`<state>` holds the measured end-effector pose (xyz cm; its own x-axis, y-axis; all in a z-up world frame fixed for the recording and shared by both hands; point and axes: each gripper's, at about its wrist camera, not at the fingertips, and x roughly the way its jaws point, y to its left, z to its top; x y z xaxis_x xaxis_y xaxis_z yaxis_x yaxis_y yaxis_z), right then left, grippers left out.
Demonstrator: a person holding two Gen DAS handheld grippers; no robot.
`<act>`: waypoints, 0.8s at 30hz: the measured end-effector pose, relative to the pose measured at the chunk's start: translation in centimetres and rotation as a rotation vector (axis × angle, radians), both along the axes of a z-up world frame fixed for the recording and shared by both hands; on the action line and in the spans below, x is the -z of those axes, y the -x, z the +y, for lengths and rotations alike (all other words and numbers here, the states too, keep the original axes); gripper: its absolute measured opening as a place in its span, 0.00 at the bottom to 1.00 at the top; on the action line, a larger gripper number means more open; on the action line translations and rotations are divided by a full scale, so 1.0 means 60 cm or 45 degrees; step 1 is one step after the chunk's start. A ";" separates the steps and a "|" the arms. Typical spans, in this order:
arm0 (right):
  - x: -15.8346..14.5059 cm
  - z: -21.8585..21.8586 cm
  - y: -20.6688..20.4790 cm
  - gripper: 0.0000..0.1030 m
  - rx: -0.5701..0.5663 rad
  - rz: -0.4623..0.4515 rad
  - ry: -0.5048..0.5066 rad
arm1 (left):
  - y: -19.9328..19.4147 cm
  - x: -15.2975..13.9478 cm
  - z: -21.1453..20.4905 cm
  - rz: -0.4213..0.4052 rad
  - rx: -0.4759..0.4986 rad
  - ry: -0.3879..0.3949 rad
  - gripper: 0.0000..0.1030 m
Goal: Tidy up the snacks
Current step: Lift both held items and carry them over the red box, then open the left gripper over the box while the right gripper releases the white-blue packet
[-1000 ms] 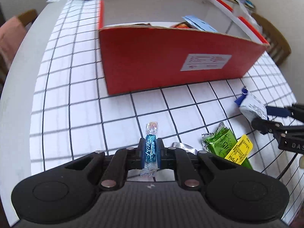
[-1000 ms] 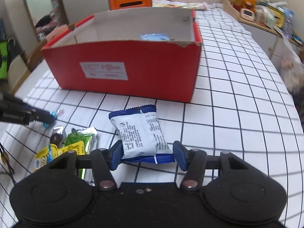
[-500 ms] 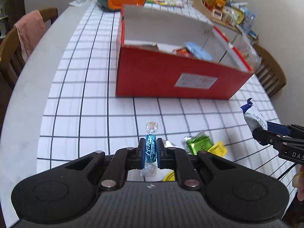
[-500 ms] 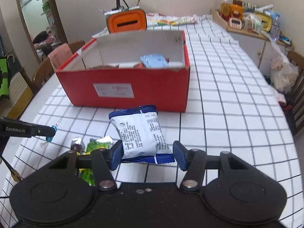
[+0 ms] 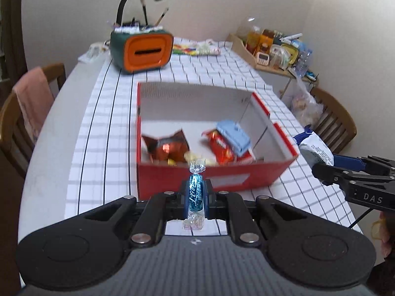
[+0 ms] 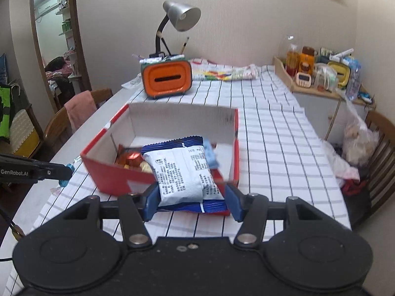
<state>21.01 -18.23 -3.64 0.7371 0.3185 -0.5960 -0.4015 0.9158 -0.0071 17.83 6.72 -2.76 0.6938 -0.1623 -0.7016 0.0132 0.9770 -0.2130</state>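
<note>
Left hand-held gripper [image 5: 196, 198] pinches a blue candy [image 5: 195, 195], right hand-held gripper [image 6: 191, 197] clamps the white packet [image 6: 184, 172]; carry both ahead over the red box [image 5: 217, 175] (clear its near wall) before releasing.

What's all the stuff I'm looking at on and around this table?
Red box: one, red outside, white inside, open, mid-table.
Snacks in box: several; a shiny brown-red packet, a red packet, a light blue one.
Blue candy: one, twist-wrapped, in left gripper.
White-blue packet: one, in right gripper.
Orange holder: one, far end of table, pens on top.
Desk lamp: one, silver, behind holder.
Checked tablecloth: one, white.
Chairs: wooden, both sides; pink cloth on one.
Side shelf: cluttered.
Left gripper, right gripper: black, shut on snacks.
</note>
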 end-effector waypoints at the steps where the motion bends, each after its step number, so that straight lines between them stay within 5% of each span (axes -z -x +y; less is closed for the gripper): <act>1: -0.003 0.000 -0.005 0.54 0.001 -0.004 0.001 | -0.007 -0.004 -0.001 -0.007 0.002 -0.006 0.11; 10: 0.003 0.018 -0.080 0.54 0.000 0.033 0.029 | -0.094 0.004 -0.006 0.052 -0.002 -0.046 0.11; 24: 0.095 0.084 -0.218 0.54 -0.081 0.169 0.240 | -0.223 0.087 -0.020 0.272 -0.007 -0.182 0.11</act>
<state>34.07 -13.16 -9.34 0.6301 0.2357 -0.7399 -0.4671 0.8762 -0.1186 31.22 5.54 -7.98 0.5281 -0.0478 -0.8479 -0.0227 0.9973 -0.0704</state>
